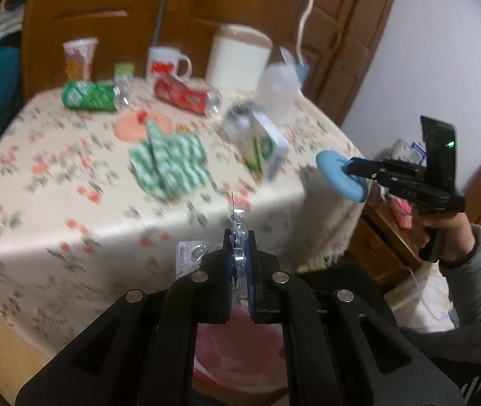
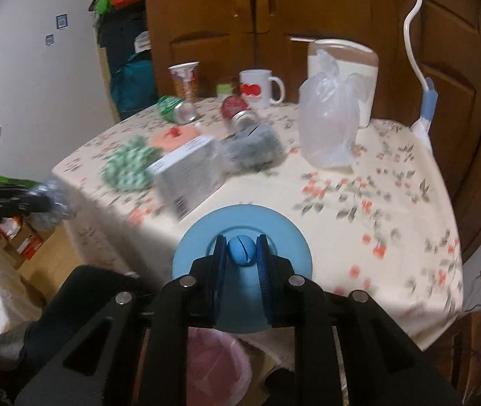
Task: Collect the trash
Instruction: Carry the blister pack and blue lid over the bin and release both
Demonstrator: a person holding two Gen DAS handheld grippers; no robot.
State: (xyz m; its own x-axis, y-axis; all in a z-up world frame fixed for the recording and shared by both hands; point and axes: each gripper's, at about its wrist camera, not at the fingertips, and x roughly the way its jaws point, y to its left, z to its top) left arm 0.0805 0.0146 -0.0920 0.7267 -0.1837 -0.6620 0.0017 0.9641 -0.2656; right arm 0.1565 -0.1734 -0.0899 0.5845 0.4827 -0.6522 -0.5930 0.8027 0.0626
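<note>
1. Gripping a crumpled clear plastic wrapper (image 1: 239, 250) between its blue pads, the left gripper (image 1: 240, 264) is closed on it in the left wrist view; the wrapper stands edge-on and rises above the fingertips.
2. Just left of the gripper lies a silvery blister pack (image 1: 189, 256), at the near hanging edge of the floral tablecloth (image 1: 54, 203).
3. Below the gripper, between its arms, a pink bin (image 1: 237, 348) shows.
4. Ahead of the gripper on the table sit a green-and-white cloth (image 1: 169, 159), an orange lid (image 1: 132, 127), a tilted carton (image 1: 266, 142), a green can (image 1: 88, 96) and a red can (image 1: 186, 96), both lying down; the scene is blurred.
5. Farther ahead stand a white mug (image 1: 166, 66), a paper cup (image 1: 79, 57) and a cream container (image 1: 238, 55).
6. To the right, off the table's corner, the right gripper (image 1: 345, 167) holds a blue lid (image 1: 340, 176).
7. In the right wrist view, the right gripper (image 2: 240, 253) is clamped on the knob of the blue lid (image 2: 284, 233), whose disc faces the camera beyond the fingertips.
8. Below it the pink bin (image 2: 216, 365) is partly seen.
9. Ahead and left of the gripper the carton (image 2: 188, 172) is near the table edge; behind it are the green-and-white cloth (image 2: 127, 165) and a grey bundle (image 2: 254, 147).
10. Ahead and right stands a knotted clear plastic bag (image 2: 328, 121) before the cream container (image 2: 359, 64).
11. Far left, the left gripper (image 2: 42, 199) carries the wrapper (image 2: 54, 199), blurred.
</note>
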